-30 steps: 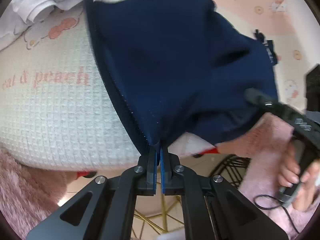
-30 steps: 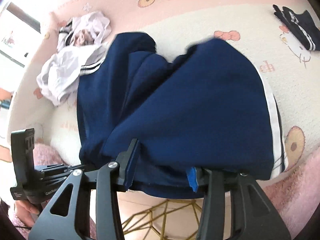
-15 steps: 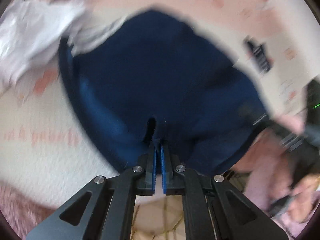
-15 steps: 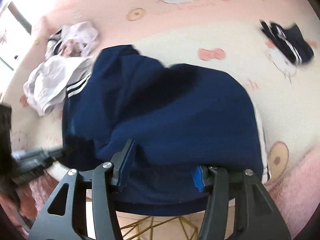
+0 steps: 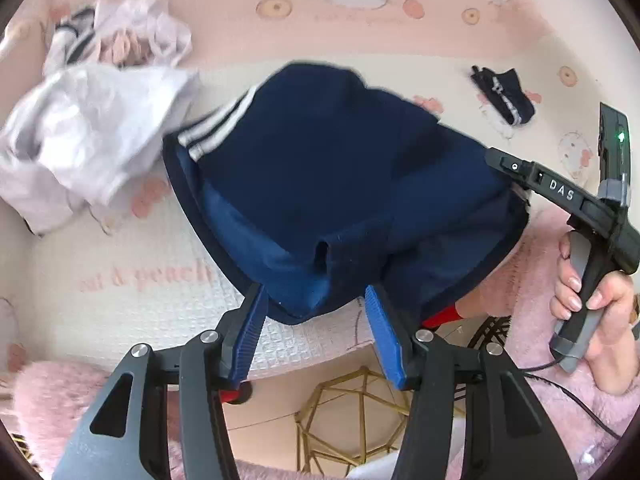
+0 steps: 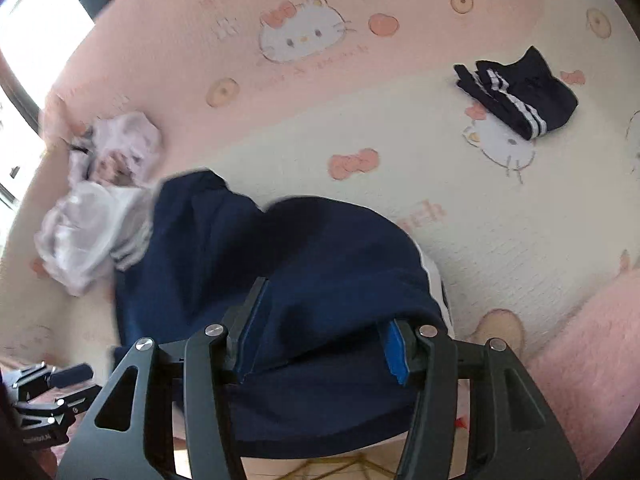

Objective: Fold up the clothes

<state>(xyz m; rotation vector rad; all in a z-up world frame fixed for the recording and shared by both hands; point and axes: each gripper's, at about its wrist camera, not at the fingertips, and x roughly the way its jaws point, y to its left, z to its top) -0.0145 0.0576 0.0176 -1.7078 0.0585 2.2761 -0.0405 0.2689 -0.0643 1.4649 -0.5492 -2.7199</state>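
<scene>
Folding a navy garment with white side stripes, a person works 2 handheld grippers over a table draped in a pink-and-cream cartoon-cat blanket. The left gripper is opening, its blue pads spread either side of the garment's near corner without pressing it, apparently to let the fold settle flat. The right gripper also stands spread, navy cloth lying between and over its pads; whether they bear on the fabric cannot be told from the frames, though the gap reads as a release. The garment lies doubled at the table's near edge, its hem overhanging slightly, so it could slip off if nudged. To its left, touching it, sits a crumpled pile of white clothing, crowding that side. A small folded navy piece rests well apart at the far right, with bare blanket between offering the most room to slide or set down the finished fold.
</scene>
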